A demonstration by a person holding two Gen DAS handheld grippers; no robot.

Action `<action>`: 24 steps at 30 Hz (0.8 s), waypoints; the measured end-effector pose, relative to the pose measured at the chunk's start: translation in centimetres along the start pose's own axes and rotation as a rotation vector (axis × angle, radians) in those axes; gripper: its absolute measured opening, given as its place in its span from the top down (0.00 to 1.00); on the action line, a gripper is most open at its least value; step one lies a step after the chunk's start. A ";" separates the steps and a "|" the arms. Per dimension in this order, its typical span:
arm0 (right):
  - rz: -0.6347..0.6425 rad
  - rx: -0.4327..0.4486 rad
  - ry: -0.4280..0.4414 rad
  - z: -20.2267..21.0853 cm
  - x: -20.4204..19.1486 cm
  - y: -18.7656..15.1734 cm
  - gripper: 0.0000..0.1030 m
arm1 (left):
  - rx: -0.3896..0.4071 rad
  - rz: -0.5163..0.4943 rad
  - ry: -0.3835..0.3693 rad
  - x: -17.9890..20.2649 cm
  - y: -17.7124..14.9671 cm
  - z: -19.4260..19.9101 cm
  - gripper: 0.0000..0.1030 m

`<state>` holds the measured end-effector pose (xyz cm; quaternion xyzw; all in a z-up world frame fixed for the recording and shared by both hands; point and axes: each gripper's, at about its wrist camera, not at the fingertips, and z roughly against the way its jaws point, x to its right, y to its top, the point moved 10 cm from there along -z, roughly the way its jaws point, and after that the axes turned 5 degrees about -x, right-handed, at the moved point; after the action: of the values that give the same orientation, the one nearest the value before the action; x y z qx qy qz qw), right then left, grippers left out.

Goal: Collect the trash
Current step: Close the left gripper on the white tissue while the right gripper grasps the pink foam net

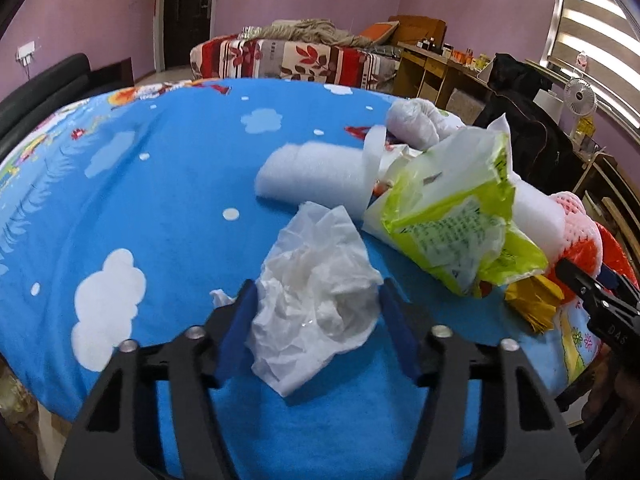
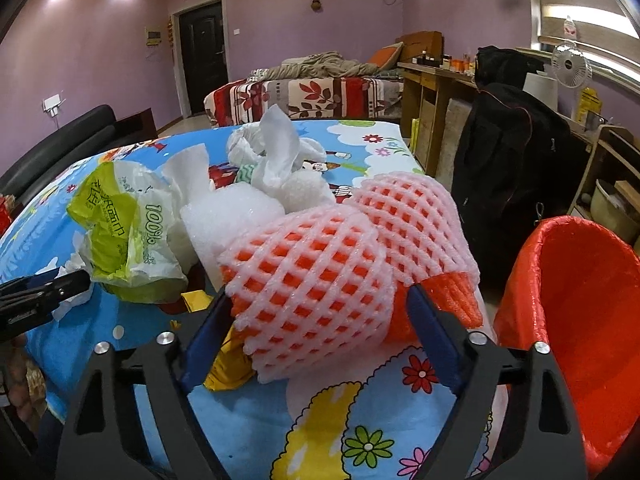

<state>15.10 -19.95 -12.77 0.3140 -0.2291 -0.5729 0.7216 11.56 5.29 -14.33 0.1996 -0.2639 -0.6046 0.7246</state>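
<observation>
A crumpled white tissue point(image 1: 320, 308) lies on the blue cartoon cloth point(image 1: 160, 200). My left gripper point(image 1: 317, 283) is shut on it, its blue pads touching the two sides. In the right wrist view a pink foam fruit net point(image 2: 320, 264) with an orange foam net point(image 2: 452, 296) inside it fills my right gripper point(image 2: 318, 291), both pads against it. Between the two lie a torn green tissue pack point(image 1: 448, 216), white foam sheet point(image 1: 312, 172) and a yellow wrapper point(image 1: 528, 304). The right gripper's finger point(image 1: 580, 284) shows at the right edge of the left wrist view.
A bin lined with a red bag point(image 2: 580, 300) stands just off the table's right edge. A black bag point(image 2: 508, 160) hangs on a chair behind it. A white plastic bag point(image 2: 276, 148) and more foam sit at the far side of the pile. A black sofa point(image 1: 44, 88) runs along the left.
</observation>
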 end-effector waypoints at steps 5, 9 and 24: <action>0.014 -0.006 0.017 0.2 -0.6 -0.4 0.41 | -0.008 -0.006 -0.003 -0.2 0.0 -0.3 0.73; 0.013 0.003 0.029 1.0 -0.6 -0.3 0.45 | 0.004 0.000 -0.007 -0.3 0.5 0.3 0.76; 0.040 0.021 0.083 3.4 -1.0 0.2 0.45 | 0.070 0.007 0.002 0.2 2.4 3.1 0.76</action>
<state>12.65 -19.57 -10.24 0.3403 -0.2114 -0.5424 0.7384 11.48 5.68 -10.42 0.2245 -0.2846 -0.5923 0.7195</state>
